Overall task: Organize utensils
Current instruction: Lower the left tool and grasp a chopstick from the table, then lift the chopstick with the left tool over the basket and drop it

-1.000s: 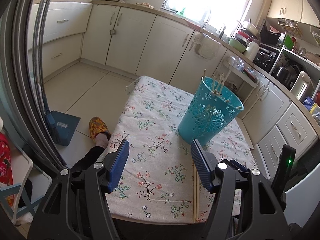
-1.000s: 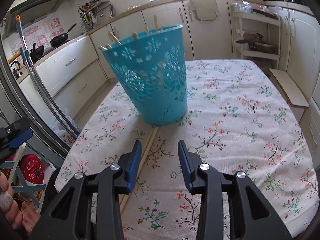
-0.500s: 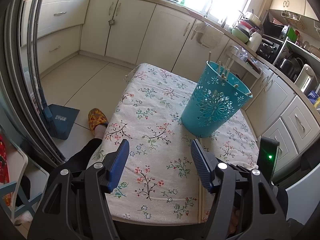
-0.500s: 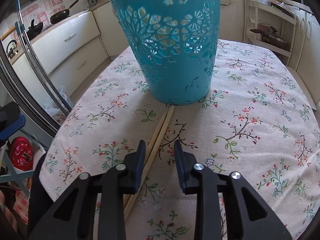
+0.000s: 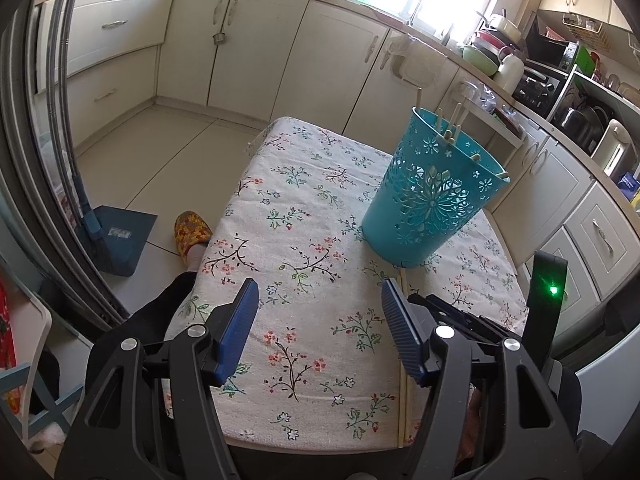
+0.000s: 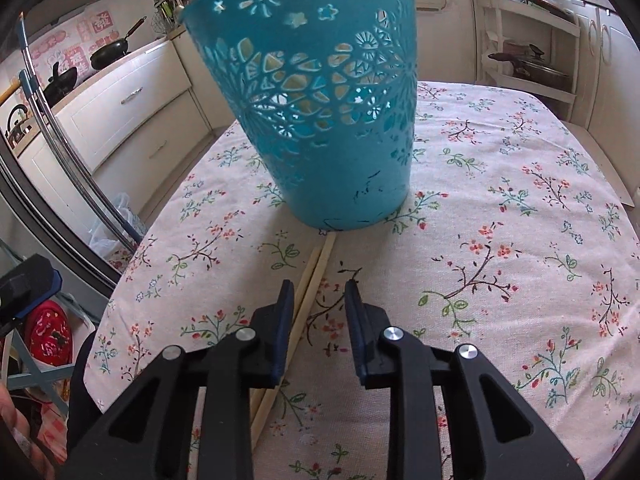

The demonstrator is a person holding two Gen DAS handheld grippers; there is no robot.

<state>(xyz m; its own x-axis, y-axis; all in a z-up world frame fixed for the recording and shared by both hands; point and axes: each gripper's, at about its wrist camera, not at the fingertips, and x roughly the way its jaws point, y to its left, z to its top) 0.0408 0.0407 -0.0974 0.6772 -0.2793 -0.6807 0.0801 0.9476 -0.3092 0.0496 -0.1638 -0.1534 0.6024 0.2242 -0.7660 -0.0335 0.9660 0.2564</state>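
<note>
The left tool (image 5: 316, 316) is wide open and holds nothing, positioned above the flowered bench (image 5: 304, 216). The right tool (image 6: 316, 308) is partly open, low over the bench, holding nothing. Two chopsticks (image 6: 310, 276) lie side by side on the cloth; their far ends reach the base of the blue basket (image 6: 320, 120), and they pass just inside the right tool's left finger (image 6: 282, 320). More chopsticks (image 5: 450, 124) stand in the basket.

Teal flower-cutout basket (image 6: 320, 112), pale wooden chopsticks (image 6: 308, 284), floral cream tablecloth (image 6: 520, 220), blue-padded tongs (image 6: 316, 300).
</note>
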